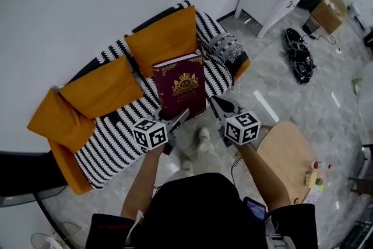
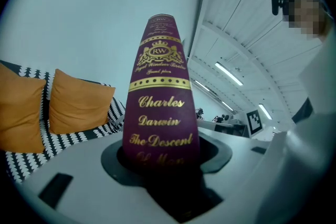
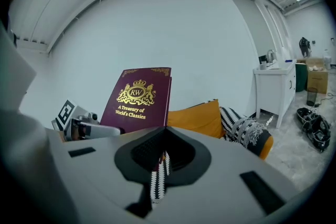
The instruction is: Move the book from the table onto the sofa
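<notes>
Striped sofa (image 1: 111,137) seat lies just past both jaws, so the left gripper (image 1: 178,116), pinching the book (image 1: 179,87) upright by its spine, should probably lay it flat before releasing, with the right gripper (image 1: 220,103), jaws pressed together and empty, kept just beside it.

left tool (image 1: 179,116): jaws clamped on book (image 1: 180,87) spine; forearm (image 1: 143,183) extended forward.
right tool (image 1: 224,107): jaws together, empty; level beside left tool, forearm likewise extended.

Book (image 2: 160,113) spine's btm line dark, unreadable
</notes>
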A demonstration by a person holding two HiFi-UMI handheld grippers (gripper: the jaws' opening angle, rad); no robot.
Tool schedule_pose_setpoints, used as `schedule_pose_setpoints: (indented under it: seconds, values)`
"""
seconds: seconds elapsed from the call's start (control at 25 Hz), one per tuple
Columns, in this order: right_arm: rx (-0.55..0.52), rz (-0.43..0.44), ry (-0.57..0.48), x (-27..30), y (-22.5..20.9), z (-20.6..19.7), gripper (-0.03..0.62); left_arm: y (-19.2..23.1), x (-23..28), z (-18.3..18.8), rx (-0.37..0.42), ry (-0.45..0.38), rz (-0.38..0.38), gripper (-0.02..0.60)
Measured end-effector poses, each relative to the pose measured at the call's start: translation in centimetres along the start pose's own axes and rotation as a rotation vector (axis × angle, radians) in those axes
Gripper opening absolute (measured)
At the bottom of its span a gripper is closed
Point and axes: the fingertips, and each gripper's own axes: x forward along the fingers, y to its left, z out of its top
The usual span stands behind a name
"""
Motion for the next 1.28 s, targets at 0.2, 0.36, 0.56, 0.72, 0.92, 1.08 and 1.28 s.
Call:
schedule_pose_setpoints:
  seconds: [0.2,0.36,0.56,0.72,0.92,1.08,1.28]
  values:
    - [-0.001,0.012,0.03,3.4,-3.2,1.4,0.017,2.6,2.7,1.7,-0.018,0.005,0.038,0.244]
    - [0.025,0.019,0.061,6.4,-6.5,1.8,0.017,5.3,5.7,2.0,-0.061,0.027,0.056,0.244]
    - [0.024,0.034,0.098,8.4,-8.1,-0.2,0.017,7.8,7.1,-0.4,-0.096,0.046,0.081,0.244]
    - [0.042,0.041,0.124,11.0,-11.5,-0.6,0.017,10.3,10.6,-0.5,-0.112,0.072,0.101,0.244]
    - [0.056,0.045,0.158,13.2,-13.7,-2.6,0.017,12.8,13.0,-1.8,-0.143,0.083,0.101,0.244]
    - [0.073,0.06,0.182,14.8,-14.9,-4.3,0.017,15.4,14.6,-3.1,-0.164,0.092,0.108,0.244]
    - [0.07,0.069,0.217,18.2,-17.5,-6.2,0.017,19.1,17.0,-3.9,-0.182,0.099,0.13,0.244]
